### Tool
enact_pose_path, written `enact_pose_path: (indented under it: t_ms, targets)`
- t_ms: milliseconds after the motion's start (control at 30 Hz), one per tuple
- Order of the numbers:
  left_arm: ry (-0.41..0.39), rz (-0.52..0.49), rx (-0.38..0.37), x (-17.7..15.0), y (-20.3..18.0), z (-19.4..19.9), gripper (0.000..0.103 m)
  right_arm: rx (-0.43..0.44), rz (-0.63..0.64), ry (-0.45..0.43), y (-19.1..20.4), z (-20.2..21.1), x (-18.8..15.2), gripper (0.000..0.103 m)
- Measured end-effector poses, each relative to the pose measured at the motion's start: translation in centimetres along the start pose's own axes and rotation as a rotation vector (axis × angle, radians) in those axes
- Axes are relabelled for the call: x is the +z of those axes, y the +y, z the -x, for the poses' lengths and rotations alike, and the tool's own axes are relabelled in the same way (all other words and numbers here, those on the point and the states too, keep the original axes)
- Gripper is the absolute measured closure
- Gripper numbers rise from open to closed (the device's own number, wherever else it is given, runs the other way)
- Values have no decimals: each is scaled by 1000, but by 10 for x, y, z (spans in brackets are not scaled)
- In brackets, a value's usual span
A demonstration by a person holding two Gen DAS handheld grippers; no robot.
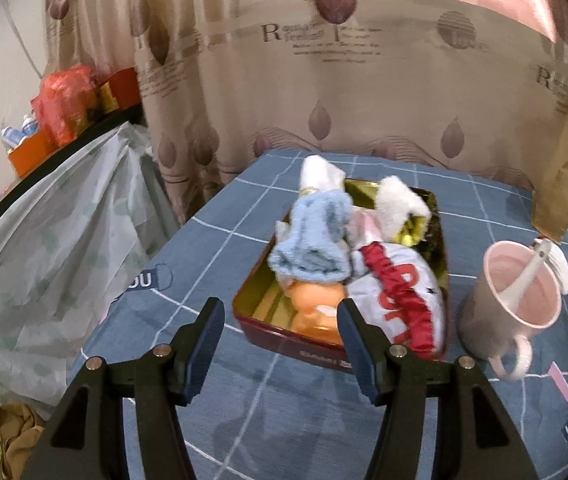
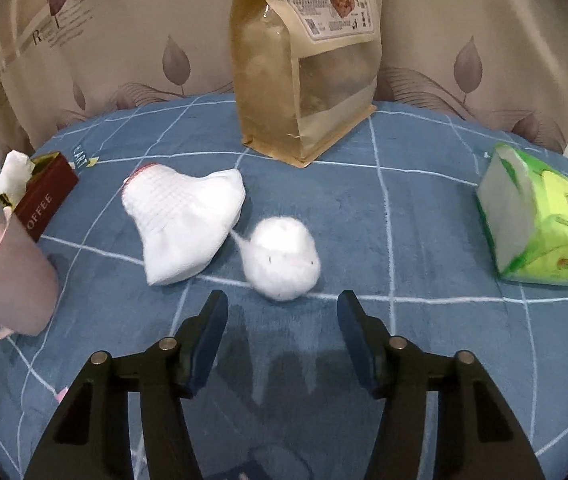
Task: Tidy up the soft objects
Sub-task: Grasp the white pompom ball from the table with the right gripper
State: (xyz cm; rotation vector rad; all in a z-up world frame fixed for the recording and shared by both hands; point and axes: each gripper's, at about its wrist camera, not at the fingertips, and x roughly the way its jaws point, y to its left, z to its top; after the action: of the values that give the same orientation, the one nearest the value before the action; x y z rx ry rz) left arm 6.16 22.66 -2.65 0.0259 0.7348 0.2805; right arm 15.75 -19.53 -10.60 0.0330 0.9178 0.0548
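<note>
Right tool (image 2: 282,306), seen from its own wrist camera, stands with its jaws spread wide and nothing between them, held above the blue checked tabletop (image 2: 424,240). Directly ahead, on the midline of the gap and just beyond the fingertips, lies the white fluffy ball (image 2: 282,258); being round, it offers no preferred grasp axis, so a straight advance should bracket it. Left of the ball and nearly touching it lies the white sock (image 2: 186,222), its long axis running obliquely from near-left to far-right. Farther out stand a kraft pouch (image 2: 304,80) at the back, a green tissue pack (image 2: 540,228) well to the right, and a pink mug (image 2: 8,280) at the left edge. Left tool (image 1: 280,316), likewise open and empty, faces the near wall of the red tin (image 1: 308,350), which already holds a blue fluffy sock (image 1: 316,240), a red-and-white cloth (image 1: 400,284) and an orange item (image 1: 316,304), possibly a soft toy, though blur obscures it. By this layout the right tool is judged the nearer to both loose pieces, with the tin lying to their left beyond the mug.
</note>
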Motion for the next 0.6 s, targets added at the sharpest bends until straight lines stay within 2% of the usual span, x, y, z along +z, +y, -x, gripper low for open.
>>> enact_pose_path:
  t_ms: [200,300,367,467,600]
  targets:
    - [21,-10,-101,-5,-19,13,43,2,11,-12,0,-18,11,50]
    - [19,-56,-126,-4,-37,21,43,-1,22,-20,1,-23,17,60]
    - [19,-82,-146,-2,-51,26,43,-5,25,-23,1,-25,19,71]
    - [17,-112,-201,1,-73,35,43,8,15,-30,-3,-23,17,77]
    - [28,-167,-288,3,-113,43,43,15,-4,-37,-13,-14,7,78]
